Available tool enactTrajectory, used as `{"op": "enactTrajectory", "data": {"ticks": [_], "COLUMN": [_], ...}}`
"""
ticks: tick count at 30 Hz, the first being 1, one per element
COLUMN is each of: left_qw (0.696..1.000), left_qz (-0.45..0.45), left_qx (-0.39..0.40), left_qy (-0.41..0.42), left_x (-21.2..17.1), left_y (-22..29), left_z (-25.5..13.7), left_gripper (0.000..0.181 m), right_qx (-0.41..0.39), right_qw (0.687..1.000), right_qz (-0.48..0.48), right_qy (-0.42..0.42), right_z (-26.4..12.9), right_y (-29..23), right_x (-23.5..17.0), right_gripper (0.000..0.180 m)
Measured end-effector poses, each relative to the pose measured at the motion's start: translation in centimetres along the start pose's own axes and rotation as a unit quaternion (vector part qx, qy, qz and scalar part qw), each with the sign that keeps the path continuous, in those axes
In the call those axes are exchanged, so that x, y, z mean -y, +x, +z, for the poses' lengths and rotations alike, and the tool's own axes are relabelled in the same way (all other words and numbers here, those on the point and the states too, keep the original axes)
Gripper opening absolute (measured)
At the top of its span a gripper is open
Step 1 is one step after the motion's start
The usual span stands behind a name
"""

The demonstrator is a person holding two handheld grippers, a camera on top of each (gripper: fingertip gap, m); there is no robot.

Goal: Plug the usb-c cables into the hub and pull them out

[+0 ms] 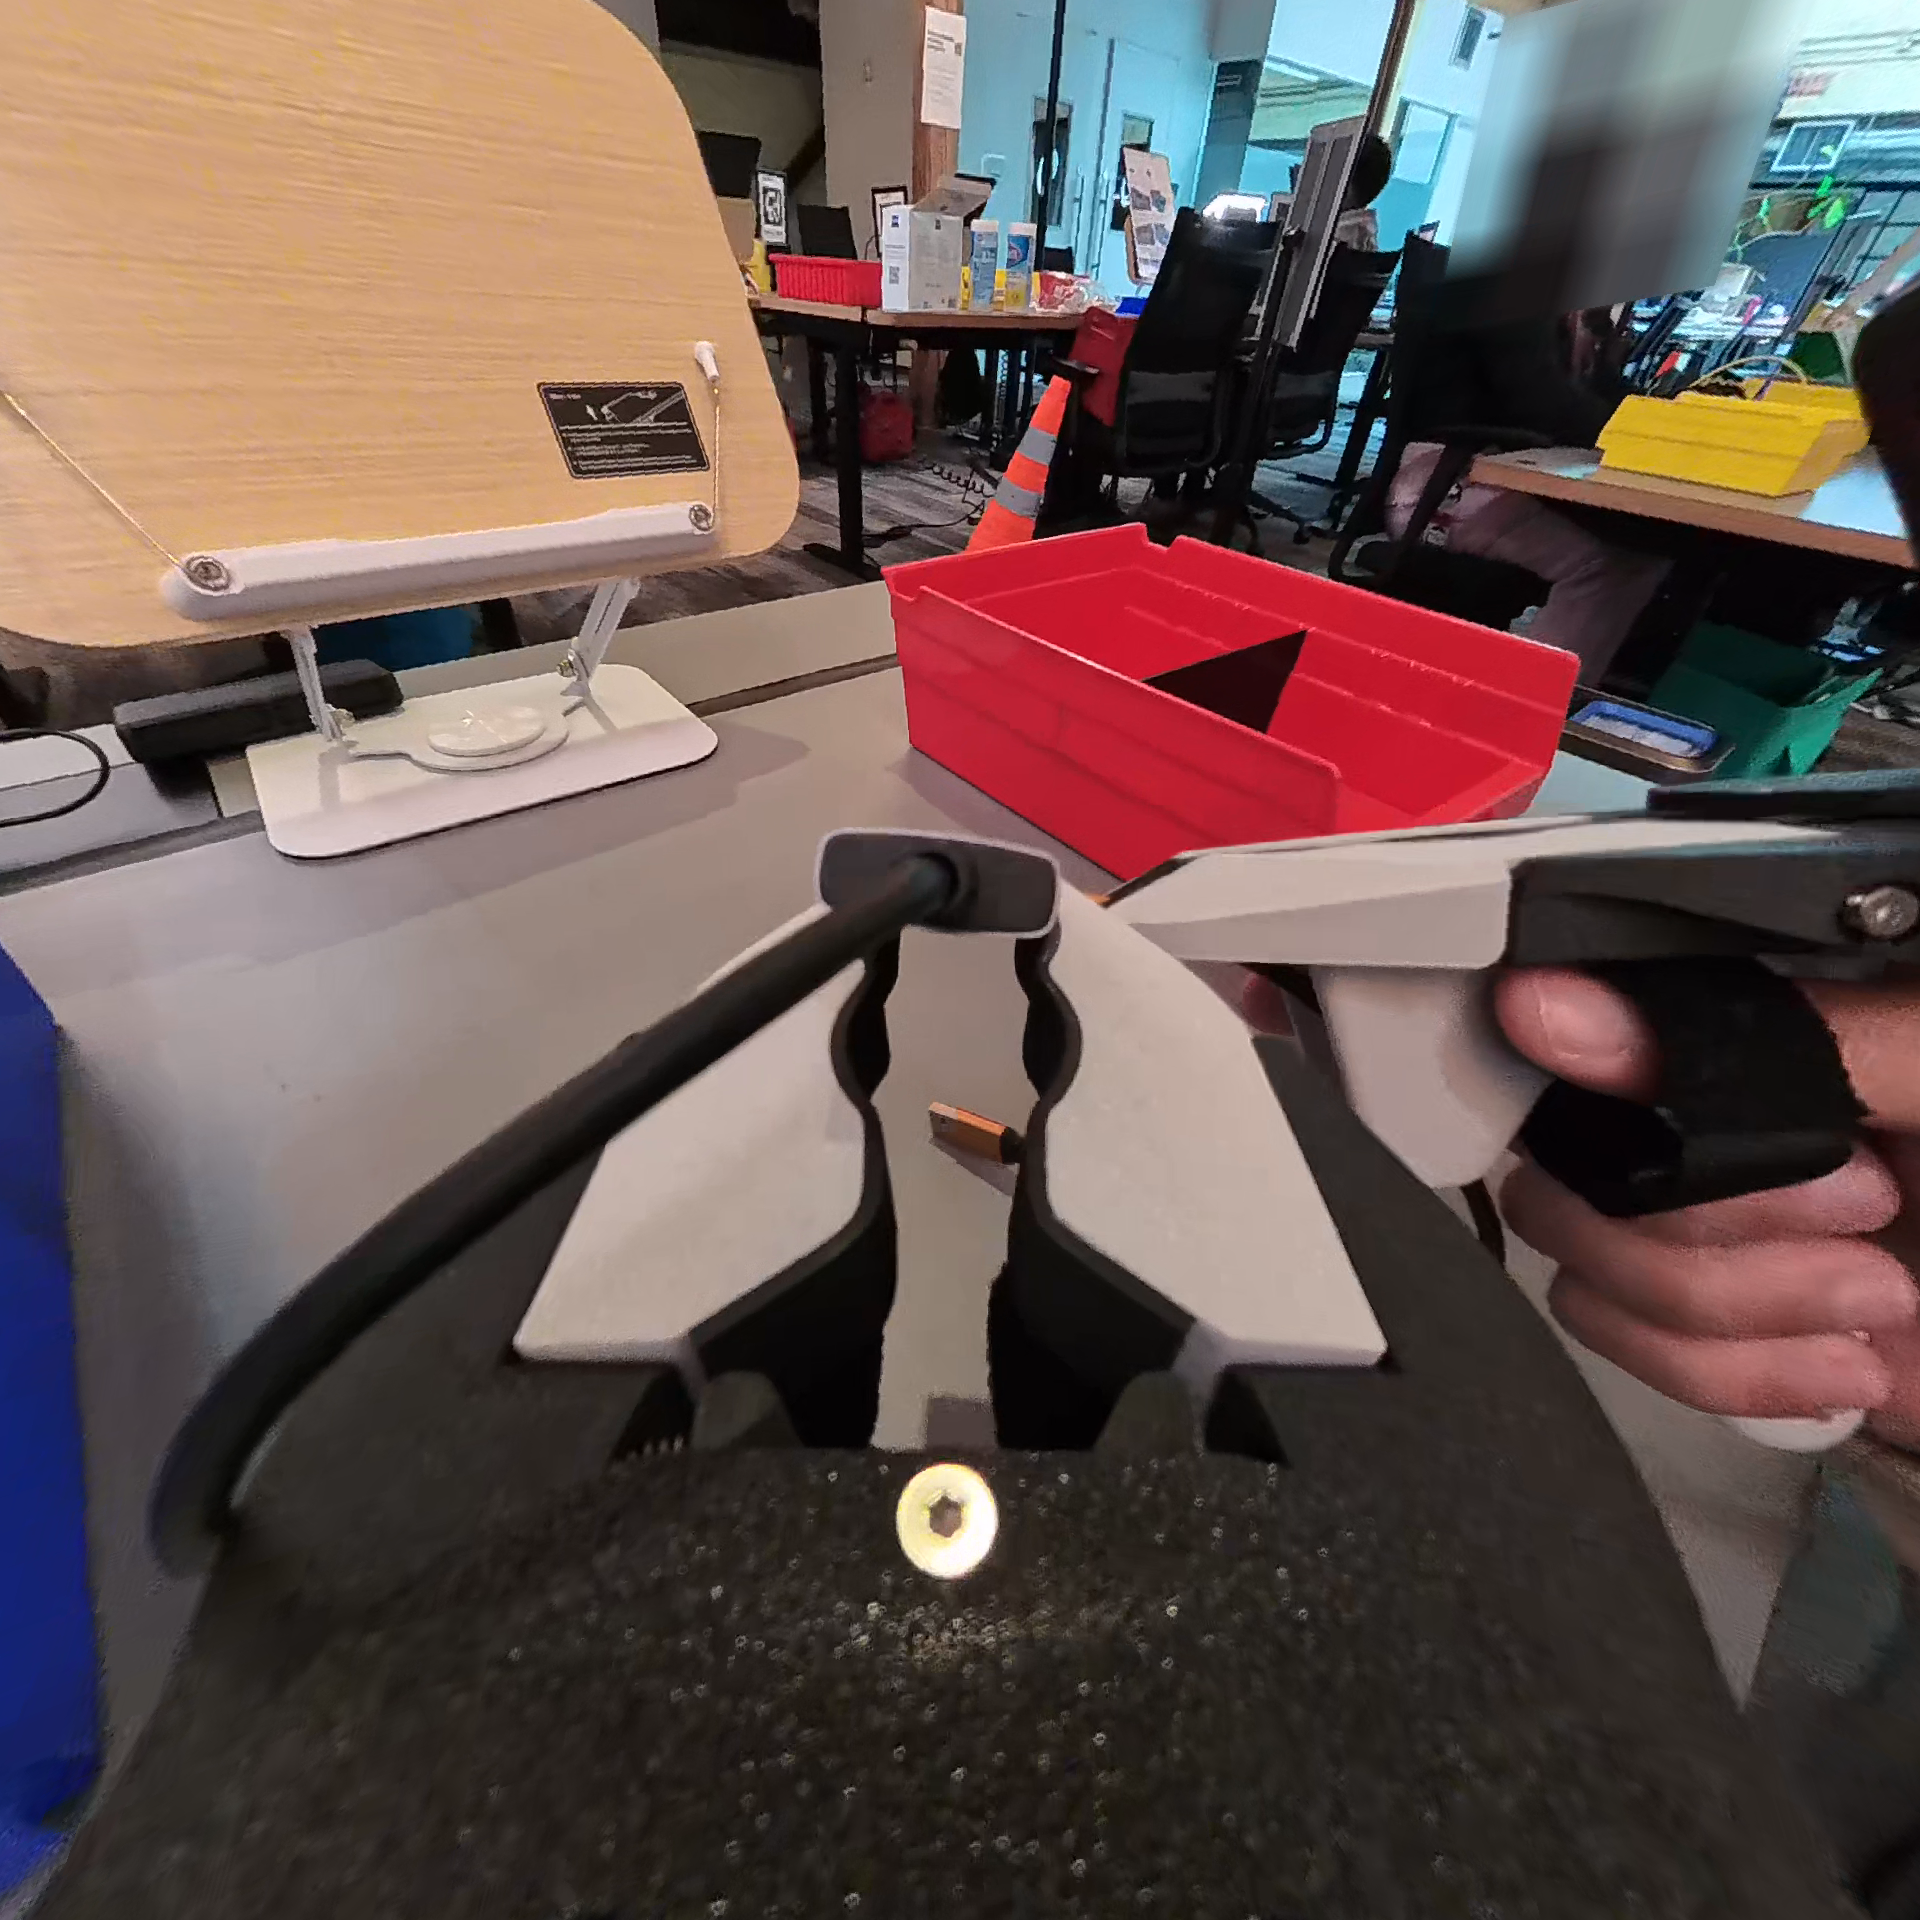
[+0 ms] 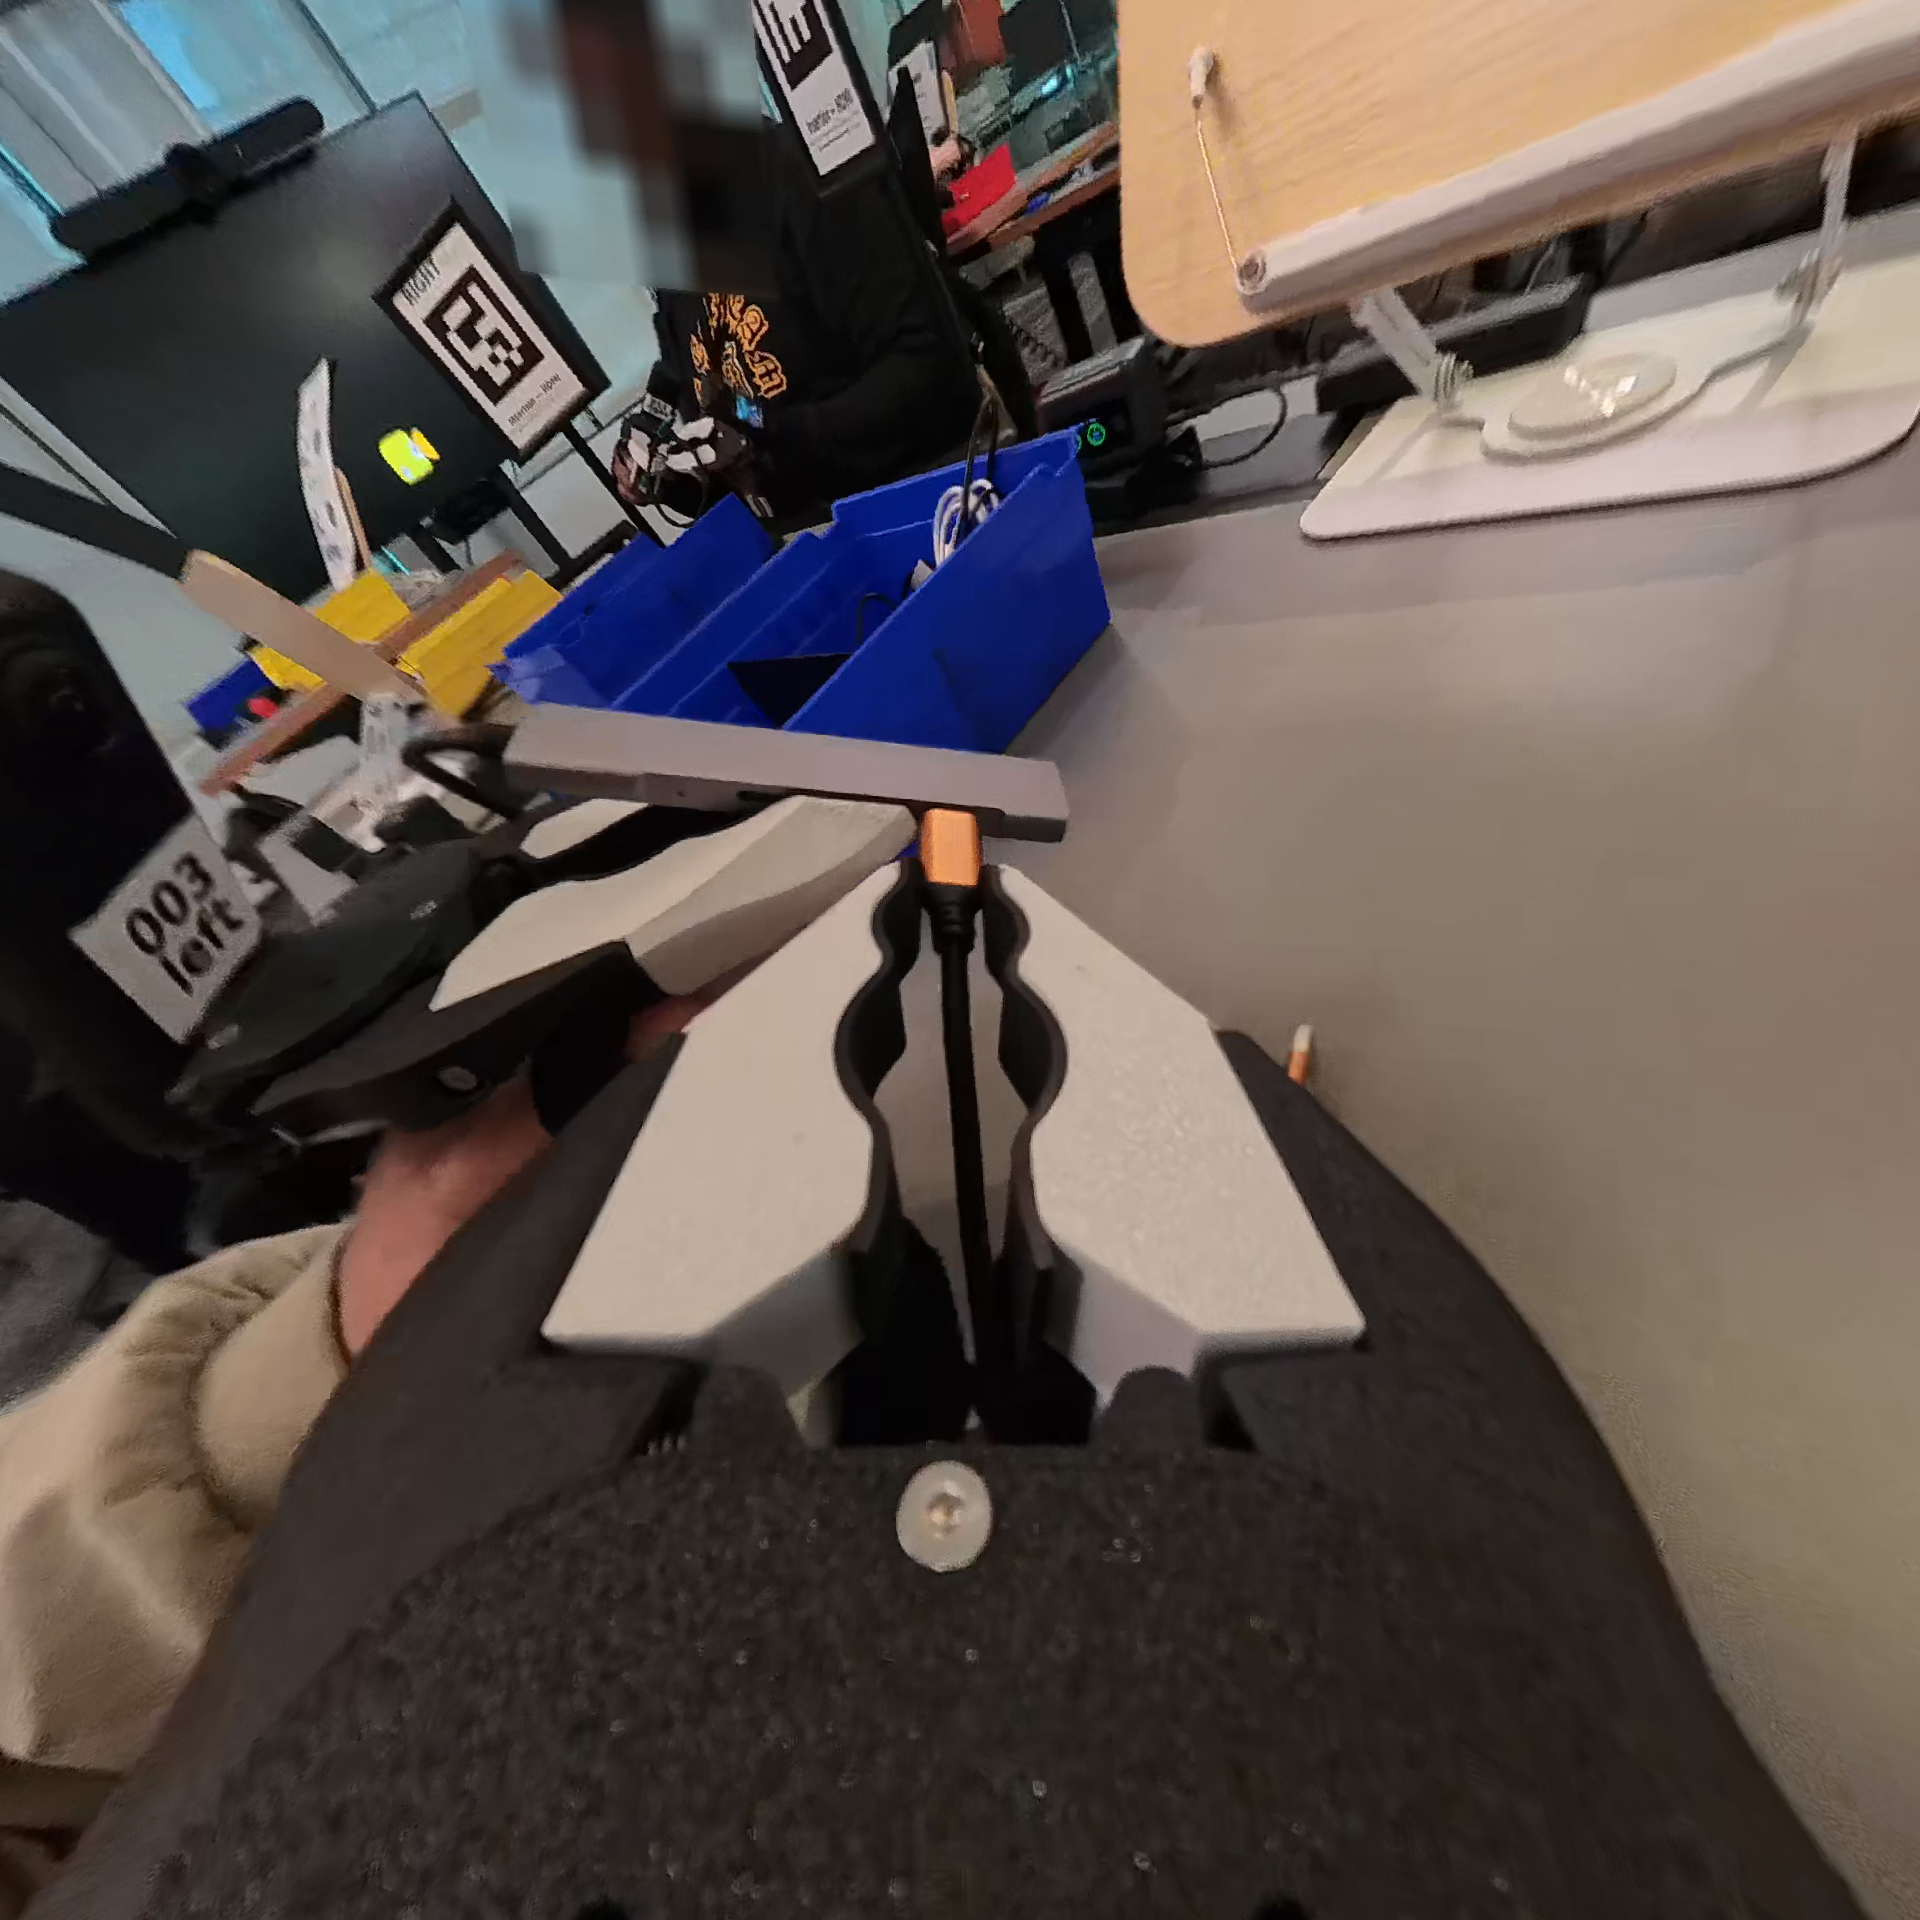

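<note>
My left gripper (image 1: 956, 940) is shut on the grey hub (image 1: 935, 885), seen end-on, whose black lead (image 1: 582, 1101) curves down to the left. In the right wrist view the hub (image 2: 790, 771) is a flat grey bar held above the table. My right gripper (image 2: 948, 883) is shut on the orange plug (image 2: 948, 847) of a black usb-c cable (image 2: 961, 1101), and the plug sits in the hub's side. The left gripper's finger (image 2: 727, 883) shows under the hub. The right gripper's fingers (image 1: 1299, 904) come in from the right. A second orange plug (image 1: 971, 1130) lies on the table.
A red bin (image 1: 1226, 717) stands behind the hub on the grey table (image 1: 520, 935). A blue bin (image 2: 883, 623) holding cables stands on the other side. A wooden board on a white stand (image 1: 364, 312) is at the back. A person's hands hold both grippers. Both grippers' tips are close together, under 4 cm apart.
</note>
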State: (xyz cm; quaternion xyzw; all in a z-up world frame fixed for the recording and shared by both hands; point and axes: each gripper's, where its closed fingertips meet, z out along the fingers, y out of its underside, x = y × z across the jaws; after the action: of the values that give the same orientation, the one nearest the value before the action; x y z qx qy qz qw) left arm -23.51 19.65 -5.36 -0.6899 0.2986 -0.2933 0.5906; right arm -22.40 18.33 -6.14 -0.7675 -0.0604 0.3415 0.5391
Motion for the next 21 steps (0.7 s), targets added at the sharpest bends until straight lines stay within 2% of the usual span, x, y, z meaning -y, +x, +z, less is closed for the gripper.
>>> {"op": "enactTrajectory", "data": {"ticks": [4, 6, 8, 10, 11, 13, 16, 21], "left_qw": [1.0, 0.994, 0.988, 0.993, 0.993, 0.993, 0.999, 0.999], "left_qz": [0.004, -0.022, -0.081, 0.016, 0.05, 0.064, 0.004, -0.013], "left_qx": [0.006, 0.111, 0.122, 0.108, 0.099, 0.093, 0.037, -0.034], "left_qy": [-0.005, 0.005, 0.041, 0.042, 0.035, 0.023, 0.024, -0.016], "left_x": [-0.1, 0.0, 1.4, 2.9, 2.9, 1.9, 0.3, -2.1], "left_y": [-0.1, -5.4, -9.8, -7.3, -5.4, -3.6, -2.7, 0.3], "left_z": [0.4, -0.5, -2.5, -3.0, -2.8, -2.3, -1.9, -1.4], "left_gripper": [0.022, 0.022, 0.022, 0.022, 0.022, 0.022, 0.022, 0.022], "right_qx": [-0.004, 0.005, 0.003, -0.006, -0.006, 0.003, 0.078, 0.132], "right_qw": [1.0, 1.0, 1.0, 1.0, 0.999, 0.999, 0.995, 0.985], "right_qz": [0.008, 0.022, 0.012, -0.021, -0.033, -0.038, -0.054, -0.101], "right_qy": [-0.001, -0.014, -0.022, -0.018, -0.011, 0.014, 0.019, 0.045], "right_z": [-0.1, -0.3, -0.7, -0.6, -0.5, -0.9, -2.8, -7.2], "right_y": [0.4, 0.3, 0.2, 0.5, 0.5, 0.6, -1.2, -0.5], "right_x": [0.1, -0.7, -1.9, -1.7, -0.9, 1.8, 7.0, 16.1], "right_gripper": [0.012, 0.011, 0.011, 0.011, 0.011, 0.011, 0.011, 0.011]}}
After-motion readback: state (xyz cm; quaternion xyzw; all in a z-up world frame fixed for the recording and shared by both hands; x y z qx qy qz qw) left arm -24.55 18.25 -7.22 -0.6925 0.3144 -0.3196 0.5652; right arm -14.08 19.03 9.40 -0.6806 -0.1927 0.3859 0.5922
